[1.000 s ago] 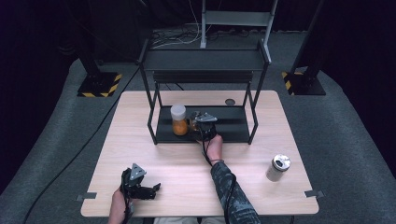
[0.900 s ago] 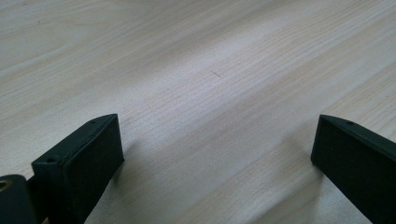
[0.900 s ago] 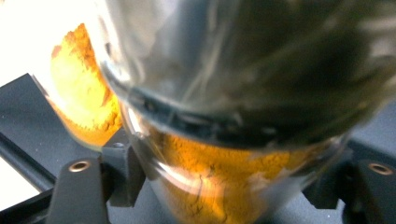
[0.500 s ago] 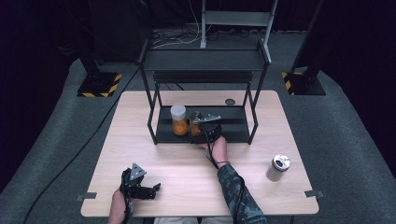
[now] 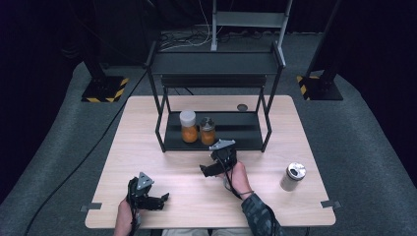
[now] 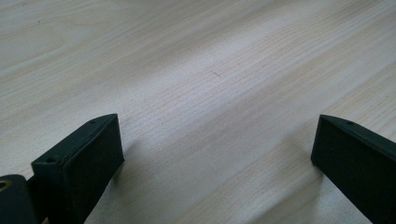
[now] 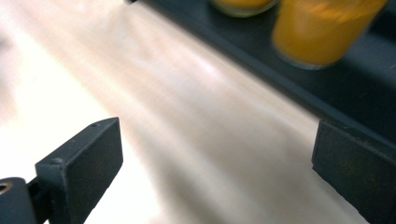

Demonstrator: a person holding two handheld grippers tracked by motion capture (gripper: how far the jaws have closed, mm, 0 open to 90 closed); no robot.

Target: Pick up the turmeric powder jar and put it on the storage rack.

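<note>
The small glass jar of orange filling with a dull metal lid (image 5: 207, 130) stands upright on the lower shelf of the black metal rack (image 5: 231, 140), touching or just beside a taller glass jar of orange filling with a white lid (image 5: 188, 126) on its left. In the right gripper view both jars show blurred at the top edge, the nearer one (image 7: 322, 30) on the dark shelf board.

The right gripper (image 5: 206, 170) is off the shelf, over the pale wooden counter (image 5: 275, 118) just in front of the rack, well clear of the small jar. Its fingers have just been opening and stand spread wide, with nothing between them but counter and shelf edge.

The left gripper (image 5: 162, 199) rests low near the counter's front edge, well apart from the rack; its fingers (image 6: 81, 163) are spread wide over bare wood.

A silver metal can with an open top (image 5: 293, 176) stands upright near the counter's right edge. A small dark round disc (image 5: 242, 107) lies on the counter behind the rack.
</note>
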